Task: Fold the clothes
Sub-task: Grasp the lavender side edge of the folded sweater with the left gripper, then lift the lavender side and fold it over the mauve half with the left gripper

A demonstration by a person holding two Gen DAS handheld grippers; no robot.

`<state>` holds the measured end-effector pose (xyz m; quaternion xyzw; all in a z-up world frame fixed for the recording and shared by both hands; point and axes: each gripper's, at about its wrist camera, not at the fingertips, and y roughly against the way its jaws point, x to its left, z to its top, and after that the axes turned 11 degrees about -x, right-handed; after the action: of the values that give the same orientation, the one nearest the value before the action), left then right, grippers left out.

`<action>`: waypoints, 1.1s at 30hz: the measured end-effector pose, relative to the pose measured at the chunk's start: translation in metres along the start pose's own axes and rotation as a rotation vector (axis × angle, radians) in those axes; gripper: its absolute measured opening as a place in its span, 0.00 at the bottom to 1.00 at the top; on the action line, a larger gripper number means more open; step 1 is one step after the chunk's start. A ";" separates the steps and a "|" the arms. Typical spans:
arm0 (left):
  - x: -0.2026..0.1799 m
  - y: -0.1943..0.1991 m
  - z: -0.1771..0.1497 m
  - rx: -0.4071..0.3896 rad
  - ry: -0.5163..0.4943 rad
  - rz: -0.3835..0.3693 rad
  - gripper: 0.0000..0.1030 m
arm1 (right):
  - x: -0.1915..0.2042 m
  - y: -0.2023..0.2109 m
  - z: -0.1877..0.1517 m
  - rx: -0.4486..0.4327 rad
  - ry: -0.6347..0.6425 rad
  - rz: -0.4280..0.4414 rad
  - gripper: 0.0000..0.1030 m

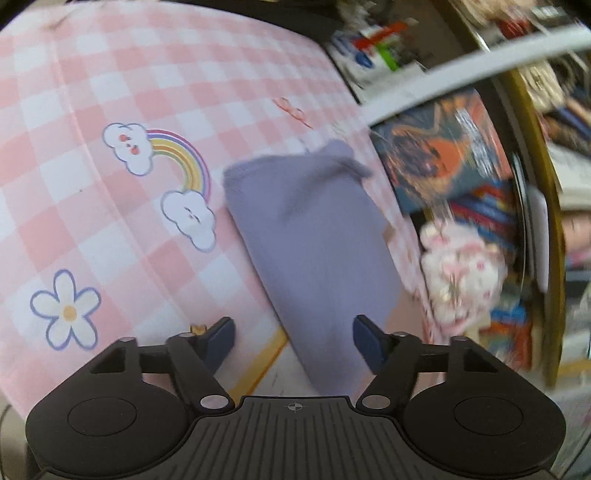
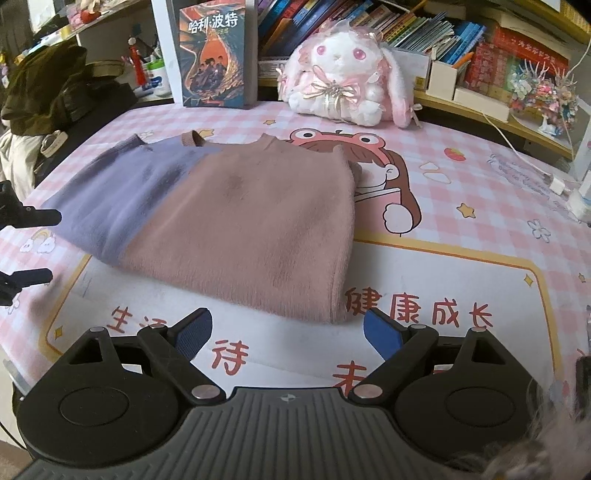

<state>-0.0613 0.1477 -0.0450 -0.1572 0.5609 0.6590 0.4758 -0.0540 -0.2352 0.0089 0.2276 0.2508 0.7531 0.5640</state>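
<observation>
A folded sweater, purple on its left half and dusty pink (image 2: 251, 221) on its right, lies flat on the pink checked table mat (image 2: 461, 177). In the left wrist view only its purple side (image 1: 314, 236) shows, blurred. My left gripper (image 1: 293, 341) is open and empty just short of the sweater's purple edge; its two fingertips (image 2: 40, 218) also enter the right wrist view from the left. My right gripper (image 2: 288, 332) is open and empty, just in front of the sweater's near edge.
A plush rabbit (image 2: 343, 70) and an upright book (image 2: 214, 55) stand at the back of the table. Shelves of books (image 2: 424, 26) run behind. A white charger and cable (image 2: 554, 184) lie at the right. Dark clothing (image 2: 40, 85) is piled at the left.
</observation>
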 end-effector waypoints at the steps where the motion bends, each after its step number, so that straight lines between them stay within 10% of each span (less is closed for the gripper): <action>1: 0.003 -0.003 0.003 -0.003 0.032 0.003 0.62 | 0.001 0.000 0.000 0.001 -0.003 -0.006 0.86; 7: 0.014 -0.017 0.016 -0.032 0.179 0.002 0.53 | 0.001 -0.002 0.001 0.001 -0.023 -0.051 0.86; 14: 0.025 -0.034 0.019 -0.014 0.271 0.006 0.15 | 0.001 -0.003 0.004 -0.004 -0.039 -0.093 0.86; 17: 0.008 -0.027 0.019 -0.048 0.140 -0.024 0.07 | 0.002 -0.005 0.005 -0.003 -0.042 -0.105 0.86; 22: -0.063 -0.004 0.002 -0.139 -0.459 -0.164 0.09 | 0.005 -0.007 0.006 0.005 -0.044 -0.118 0.86; 28: -0.009 -0.034 0.021 -0.018 -0.143 -0.036 0.22 | 0.010 -0.009 0.006 0.010 -0.033 -0.121 0.86; 33: 0.015 -0.042 0.025 -0.001 -0.011 -0.080 0.29 | 0.010 -0.010 0.005 0.017 -0.038 -0.130 0.86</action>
<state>-0.0266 0.1729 -0.0727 -0.1759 0.5513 0.6405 0.5049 -0.0457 -0.2226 0.0070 0.2299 0.2607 0.7082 0.6145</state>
